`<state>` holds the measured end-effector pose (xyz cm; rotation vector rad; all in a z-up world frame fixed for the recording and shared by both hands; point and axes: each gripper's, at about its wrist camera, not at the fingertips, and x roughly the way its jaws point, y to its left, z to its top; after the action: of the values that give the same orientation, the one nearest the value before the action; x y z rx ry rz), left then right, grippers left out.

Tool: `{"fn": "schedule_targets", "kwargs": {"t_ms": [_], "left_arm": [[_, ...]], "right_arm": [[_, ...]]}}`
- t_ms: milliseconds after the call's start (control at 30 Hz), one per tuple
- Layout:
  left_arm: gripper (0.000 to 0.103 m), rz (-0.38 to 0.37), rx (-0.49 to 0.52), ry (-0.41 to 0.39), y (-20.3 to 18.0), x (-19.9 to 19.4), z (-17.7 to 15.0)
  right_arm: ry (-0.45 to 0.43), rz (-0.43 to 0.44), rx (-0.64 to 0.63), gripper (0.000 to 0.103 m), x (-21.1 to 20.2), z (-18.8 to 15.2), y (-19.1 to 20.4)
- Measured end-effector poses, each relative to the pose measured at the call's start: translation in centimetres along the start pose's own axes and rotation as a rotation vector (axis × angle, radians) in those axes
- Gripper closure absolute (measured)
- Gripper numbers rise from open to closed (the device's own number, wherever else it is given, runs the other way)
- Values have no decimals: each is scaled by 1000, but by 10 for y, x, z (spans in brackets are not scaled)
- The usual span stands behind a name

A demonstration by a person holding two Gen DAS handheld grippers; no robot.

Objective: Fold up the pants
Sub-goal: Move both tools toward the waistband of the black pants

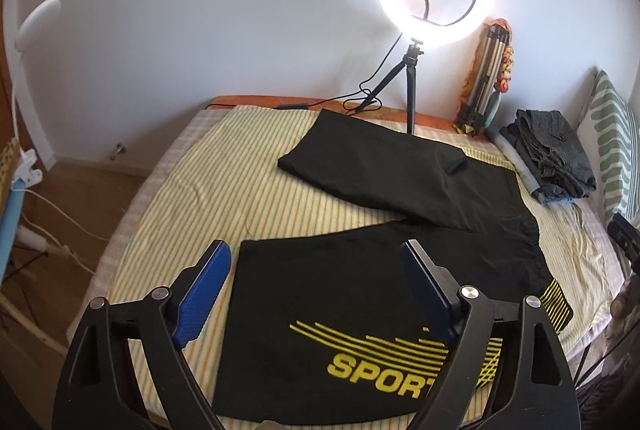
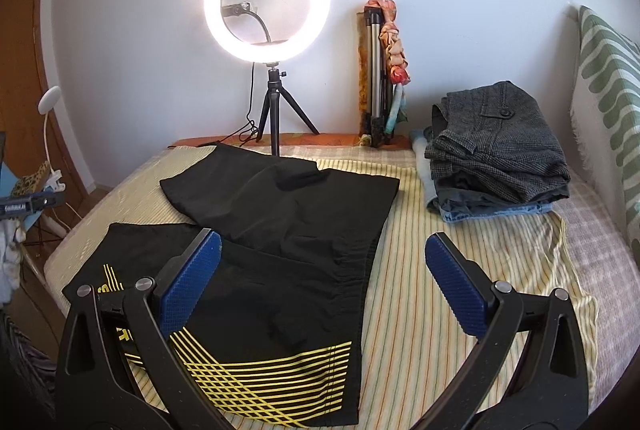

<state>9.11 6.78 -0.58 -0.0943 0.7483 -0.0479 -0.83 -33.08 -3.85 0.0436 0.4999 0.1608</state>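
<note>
Black pants (image 1: 352,314) with yellow stripes and lettering lie spread on a bed (image 1: 168,197), legs splayed in a V toward ten o'clock in the left wrist view. The left gripper (image 1: 316,294) is released, its blue pads straddling the near leg's hem without touching it. The right gripper (image 2: 324,294) is also released and empty, above the waistband edge.

Likely trouble: a pinch may catch only the top layer, or the striped sheet (image 2: 440,290) with it, so the fold drags bedding or comes out crooked. The splayed legs could bunch if not lined up first.

Across the room in the right wrist view: a door at nine o'clock, a lit ring lamp (image 2: 267,3) on a tripod at eleven, folded clothes (image 2: 496,149) at two, and a green-patterned pillow (image 2: 608,89) at three.
</note>
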Motion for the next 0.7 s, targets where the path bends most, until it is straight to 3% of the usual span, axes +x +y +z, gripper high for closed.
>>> {"fn": "schedule_targets", "kwargs": {"t_ms": [167,300,400,533,700], "left_arm": [[25,2,14,23,3,19,28],[26,-38,-15,87,1,46,51],[31,-50,-5,115,-8,65,67],[35,-53,24,141,-25,95,85],[38,-71,43,175,-43,136,104]], "right_arm": [[75,30,-70,0,19,22,-5],[115,75,-83,0,45,48,-14],[149,98,-109,12,70,68,-19],[188,113,-137,15,106,91,-25],[302,127,-181,30,172,117,-34]]}}
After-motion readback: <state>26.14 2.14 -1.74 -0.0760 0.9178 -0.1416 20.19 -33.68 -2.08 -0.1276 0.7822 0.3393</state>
